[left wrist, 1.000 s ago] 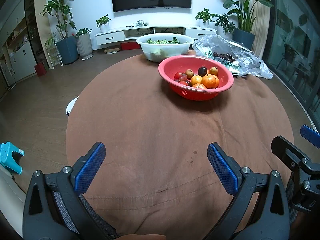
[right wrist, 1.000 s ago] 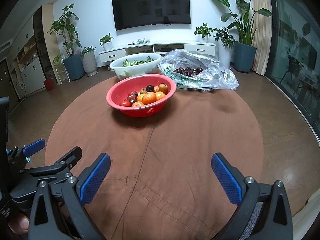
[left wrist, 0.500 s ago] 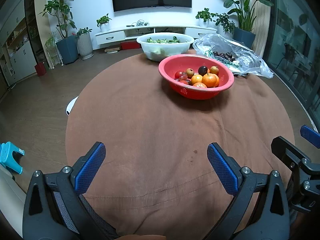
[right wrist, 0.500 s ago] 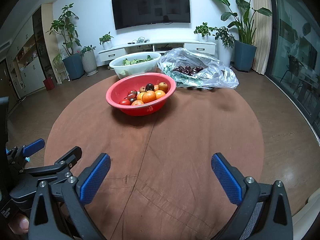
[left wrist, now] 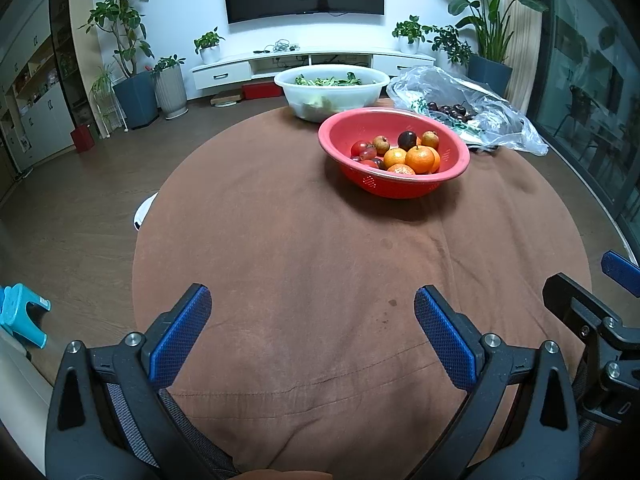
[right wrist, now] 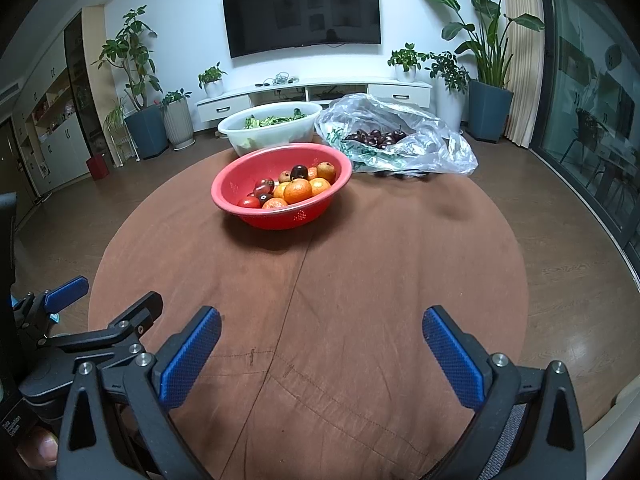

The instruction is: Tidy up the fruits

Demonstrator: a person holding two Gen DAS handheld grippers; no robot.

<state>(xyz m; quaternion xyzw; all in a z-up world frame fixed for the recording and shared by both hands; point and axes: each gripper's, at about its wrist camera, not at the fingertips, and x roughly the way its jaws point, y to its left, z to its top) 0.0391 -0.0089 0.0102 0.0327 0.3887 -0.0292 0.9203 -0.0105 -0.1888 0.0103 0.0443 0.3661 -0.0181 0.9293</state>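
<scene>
Both grippers, left gripper (left wrist: 312, 312) and right gripper (right wrist: 320, 334), hovered with fingers apart, well short of the red bowl (right wrist: 240, 184); its oranges (right wrist: 298, 191) looked firm, the tomatoes (right wrist: 249, 202) beside them softer, best pinched gently across their middles.

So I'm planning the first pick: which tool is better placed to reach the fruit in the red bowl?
Probably the right tool: the red perforated plastic bowl sits nearly straight ahead of it. From the left tool it lies off to the right. Both are open and empty.

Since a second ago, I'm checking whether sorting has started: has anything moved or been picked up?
Nothing taken or released. Both views drift slightly, suggesting a small tool shift. The left tool and right tool stay open and empty; the red bowl of fruit and the cherry bag have not moved.
</scene>
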